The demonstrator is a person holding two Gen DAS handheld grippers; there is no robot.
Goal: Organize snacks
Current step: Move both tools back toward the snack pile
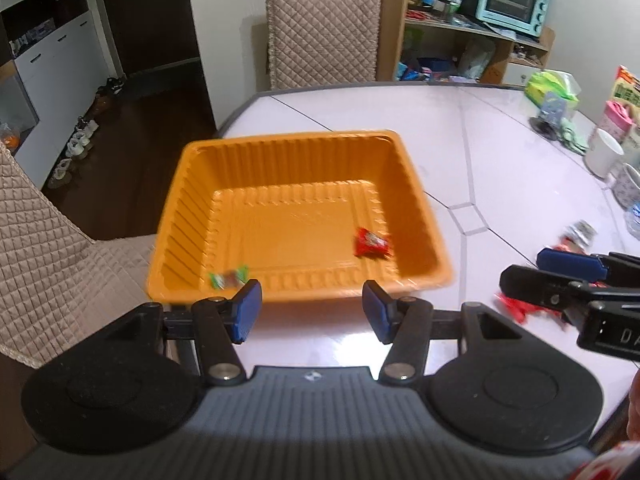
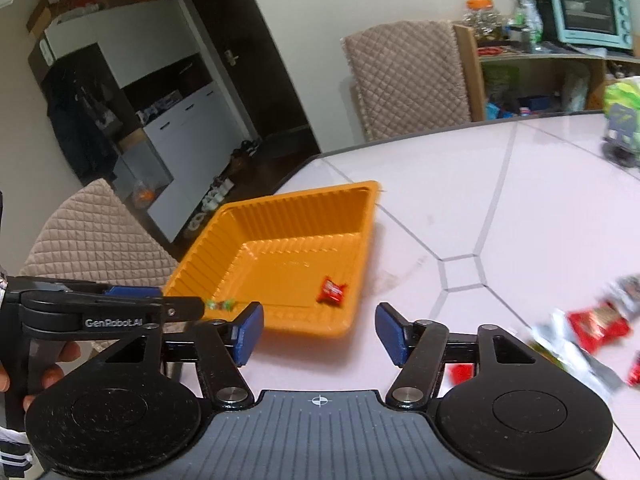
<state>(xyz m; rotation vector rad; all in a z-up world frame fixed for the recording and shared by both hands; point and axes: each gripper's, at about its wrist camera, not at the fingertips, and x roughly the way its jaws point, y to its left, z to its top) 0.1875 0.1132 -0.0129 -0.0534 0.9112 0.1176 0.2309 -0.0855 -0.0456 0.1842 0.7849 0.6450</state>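
An orange ribbed tray [image 1: 292, 136] sits on the pale table near its left edge. Inside it lie a red wrapped snack [image 1: 371, 243] and a small green candy [image 1: 228, 278] near the front wall. My left gripper [image 1: 312, 312] hovers just in front of the tray, open, nothing between its blue pads. To its right, my right gripper [image 1: 520, 266] is above loose snack packets [image 1: 576, 236]. In the right wrist view the tray [image 2: 304, 194], red snack [image 2: 331, 290] and candy [image 2: 222, 304] show again. My right gripper [image 2: 320, 332] is open and empty. The left gripper [image 2: 180, 299] is at the left, and a snack pile [image 2: 596, 324] lies at the right.
Quilted chairs stand behind the table [image 1: 324, 28] and at its left [image 1: 48, 248]. A wooden shelf with a teal oven [image 1: 514, 0] is at the back. A white cup [image 1: 604, 152], a pink bottle [image 1: 616, 120] and a green tissue pack [image 1: 552, 88] crowd the table's right side.
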